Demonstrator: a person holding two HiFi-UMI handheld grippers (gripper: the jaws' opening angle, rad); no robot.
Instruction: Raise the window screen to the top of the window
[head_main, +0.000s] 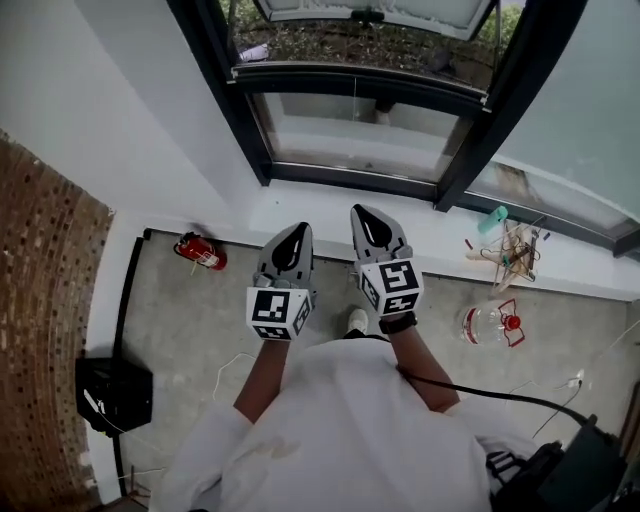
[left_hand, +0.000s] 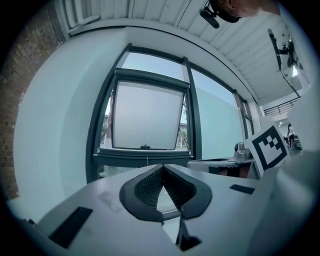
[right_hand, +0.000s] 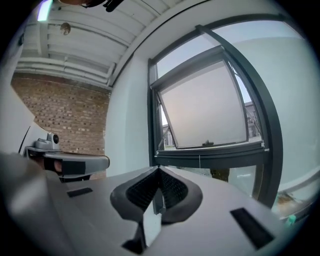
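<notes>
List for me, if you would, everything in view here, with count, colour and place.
window: one, dark frame, in the white wall ahead
brick wall: one, brown, at left
fire extinguisher: one, red, lying on the floor below the window
black box: one, on the floor beside the brick wall
plastic jug: one, clear with a red cap, on the floor at right
wooden sticks: small heap, tan, on the white ledge at right
cable: one, black, at lower right
shirt: one, white, on the person
left gripper: one, grey, shut, empty
right gripper: one, grey, shut, empty
</notes>
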